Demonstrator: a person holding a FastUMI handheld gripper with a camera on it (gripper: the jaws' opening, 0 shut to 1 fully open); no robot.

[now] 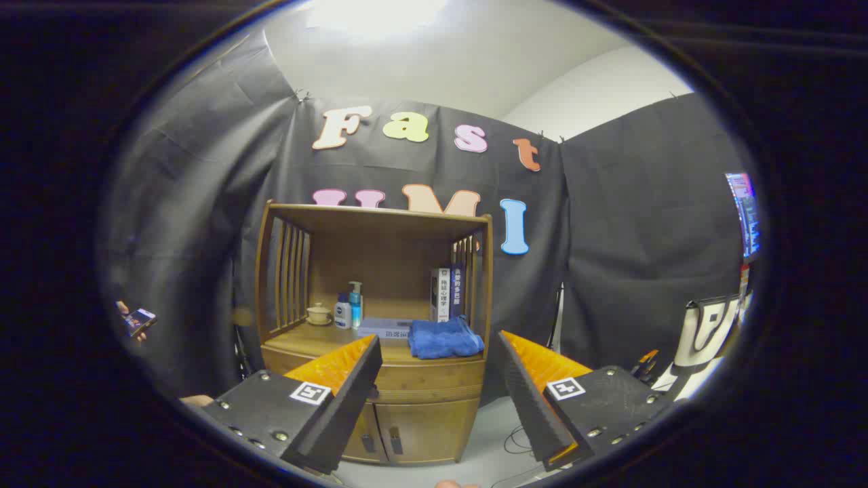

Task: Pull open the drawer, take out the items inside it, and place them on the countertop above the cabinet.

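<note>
The gripper [437, 379] is spread wide and holds nothing, well short of the wooden cabinet [407, 400] and its closed drawer [427, 381].

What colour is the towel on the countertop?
Blue. The towel shows best in the gripper view, beyond the open gripper.

Bright glare spills from the ceiling light [376, 13] overhead; the cabinet [376, 325] stands dim but sharp, while edges bend and blur from fisheye distortion.
</note>
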